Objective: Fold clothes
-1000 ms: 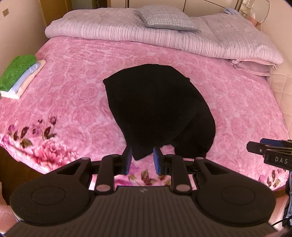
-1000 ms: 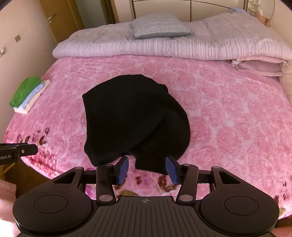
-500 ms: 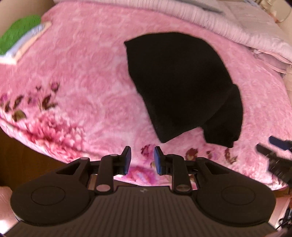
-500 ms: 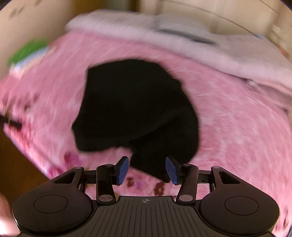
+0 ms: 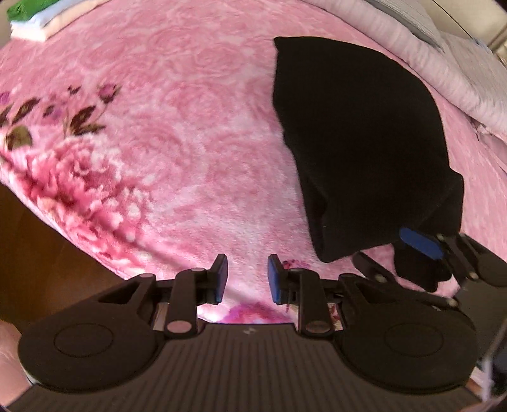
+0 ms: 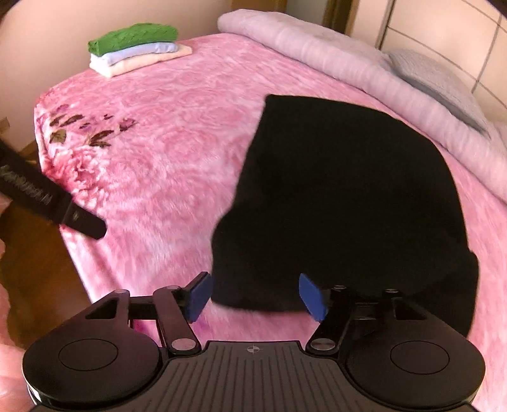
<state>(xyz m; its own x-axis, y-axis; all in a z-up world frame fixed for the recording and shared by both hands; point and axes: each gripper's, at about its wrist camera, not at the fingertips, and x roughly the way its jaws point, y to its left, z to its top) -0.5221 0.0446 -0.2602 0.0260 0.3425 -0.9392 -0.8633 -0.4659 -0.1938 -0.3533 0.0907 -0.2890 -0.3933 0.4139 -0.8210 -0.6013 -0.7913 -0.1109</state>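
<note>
A black garment (image 5: 364, 136) lies crumpled on the pink floral bedspread (image 5: 190, 126); it also shows in the right wrist view (image 6: 342, 196). My left gripper (image 5: 247, 279) is open and empty over the bedspread's near edge, left of the garment's near corner. My right gripper (image 6: 255, 298) is open, with its fingers on either side of the garment's near edge; it appears in the left wrist view (image 5: 396, 253) at the garment's lower right corner. The left gripper's body (image 6: 47, 199) shows at the left of the right wrist view.
A stack of folded clothes with a green one on top (image 6: 136, 47) sits at the bed's far left corner, also in the left wrist view (image 5: 35, 16). A lilac quilt (image 6: 348, 63) and a pillow (image 6: 440, 85) lie along the head of the bed.
Both grippers have dropped closer to the bed and swung left. The right gripper has come up to the garment's near edge. The left gripper has moved off the garment to its left.
</note>
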